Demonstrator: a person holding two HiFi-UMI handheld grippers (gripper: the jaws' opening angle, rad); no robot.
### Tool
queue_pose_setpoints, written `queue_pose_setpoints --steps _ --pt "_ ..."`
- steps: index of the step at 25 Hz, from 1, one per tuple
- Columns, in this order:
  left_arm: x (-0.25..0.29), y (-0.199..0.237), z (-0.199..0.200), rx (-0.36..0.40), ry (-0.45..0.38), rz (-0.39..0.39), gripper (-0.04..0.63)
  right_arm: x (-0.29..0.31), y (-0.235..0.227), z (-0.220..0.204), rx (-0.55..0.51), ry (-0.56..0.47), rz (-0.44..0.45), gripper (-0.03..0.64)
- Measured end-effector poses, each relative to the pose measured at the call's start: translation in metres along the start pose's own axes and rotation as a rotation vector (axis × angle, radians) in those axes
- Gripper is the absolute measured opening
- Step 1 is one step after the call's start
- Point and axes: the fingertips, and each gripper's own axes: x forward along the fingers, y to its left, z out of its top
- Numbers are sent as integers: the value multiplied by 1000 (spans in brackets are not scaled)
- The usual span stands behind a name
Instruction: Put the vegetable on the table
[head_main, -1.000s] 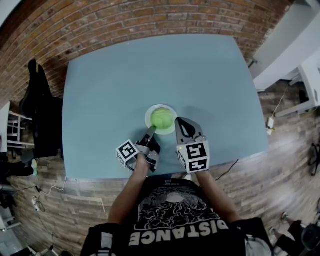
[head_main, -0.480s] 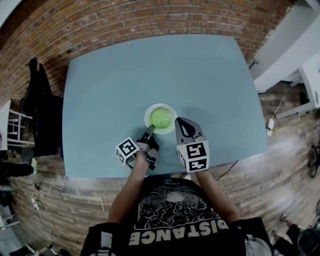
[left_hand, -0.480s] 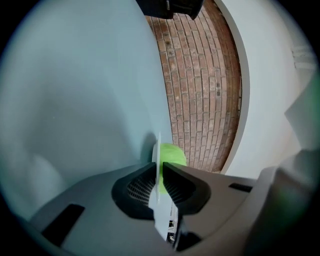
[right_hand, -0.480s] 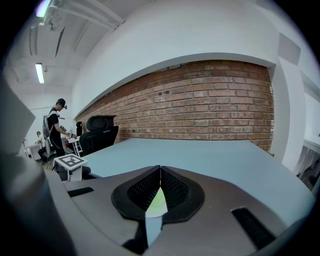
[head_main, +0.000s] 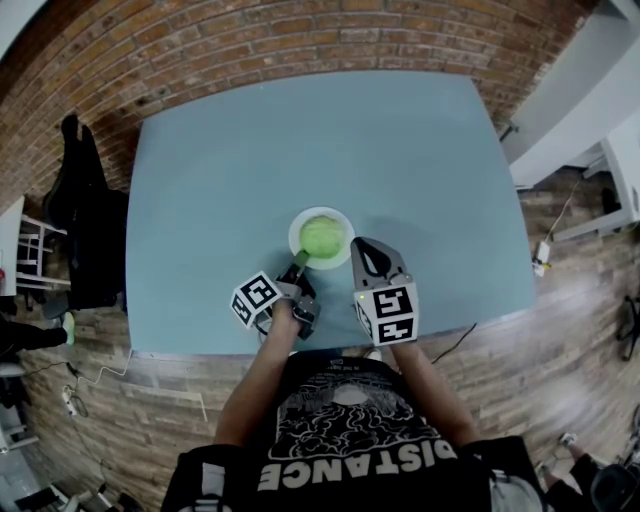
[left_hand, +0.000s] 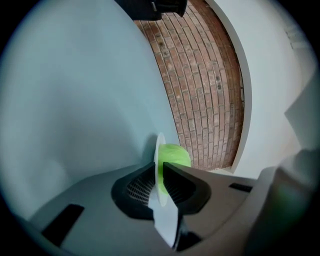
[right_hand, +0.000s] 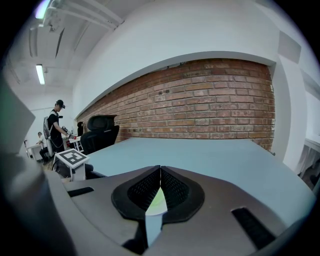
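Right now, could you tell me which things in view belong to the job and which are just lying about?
Part of the job: green vegetable; white plate under it; blue table; left gripper, shut on the plate's rim; right gripper, shut, beside the plate.

Just there: black chair; person in the background; cable on the floor.

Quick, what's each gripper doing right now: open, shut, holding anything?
Left gripper: shut on the rim of the plate, with the vegetable on it.
Right gripper: shut, nothing between its jaws.
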Motion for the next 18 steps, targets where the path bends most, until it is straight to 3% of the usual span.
queue_pose_setpoints --steps 18 --pt "2 23 4 214 58 301 37 -2 0 -8 -7 13 15 9"
